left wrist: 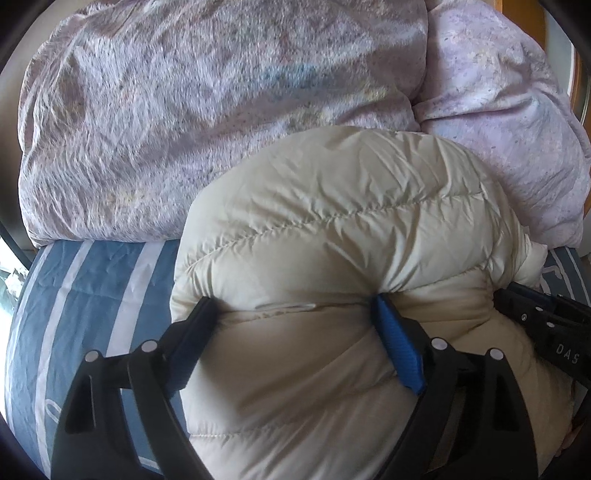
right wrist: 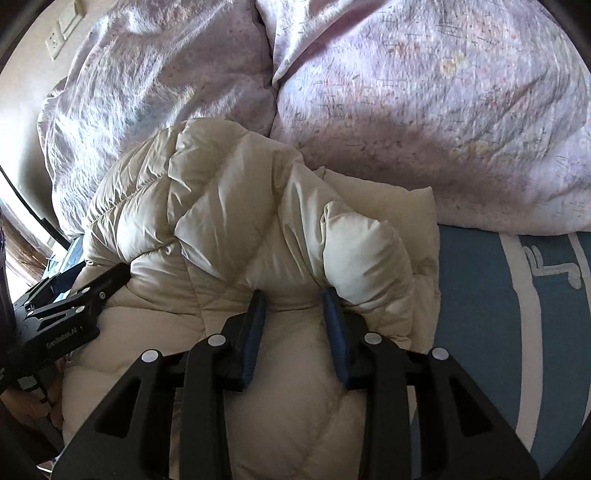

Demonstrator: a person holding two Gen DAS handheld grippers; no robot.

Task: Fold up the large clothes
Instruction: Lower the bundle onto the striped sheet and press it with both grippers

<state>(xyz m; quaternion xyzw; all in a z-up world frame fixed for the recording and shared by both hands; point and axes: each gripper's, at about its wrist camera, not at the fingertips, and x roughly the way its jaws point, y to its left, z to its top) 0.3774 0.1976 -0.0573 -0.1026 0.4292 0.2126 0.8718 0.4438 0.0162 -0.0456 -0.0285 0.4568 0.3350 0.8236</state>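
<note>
A cream quilted down jacket [left wrist: 343, 229] lies bunched on a blue striped bed sheet [left wrist: 85, 291]. My left gripper [left wrist: 295, 306] has its jaws wide apart and pressed into a thick fold of the jacket that bulges between them. My right gripper [right wrist: 295, 299] has its jaws closer together and pinches a fold of the same jacket [right wrist: 229, 221] near its right edge. The right gripper also shows at the right edge of the left wrist view [left wrist: 543, 314], and the left gripper shows at the left of the right wrist view [right wrist: 74, 299].
A large lilac patterned duvet [left wrist: 184, 110] is heaped right behind the jacket, and it also fills the top of the right wrist view [right wrist: 424, 110]. Blue sheet with white stripes [right wrist: 509, 332] lies to the right. A wall with sockets [right wrist: 59, 33] is at the far left.
</note>
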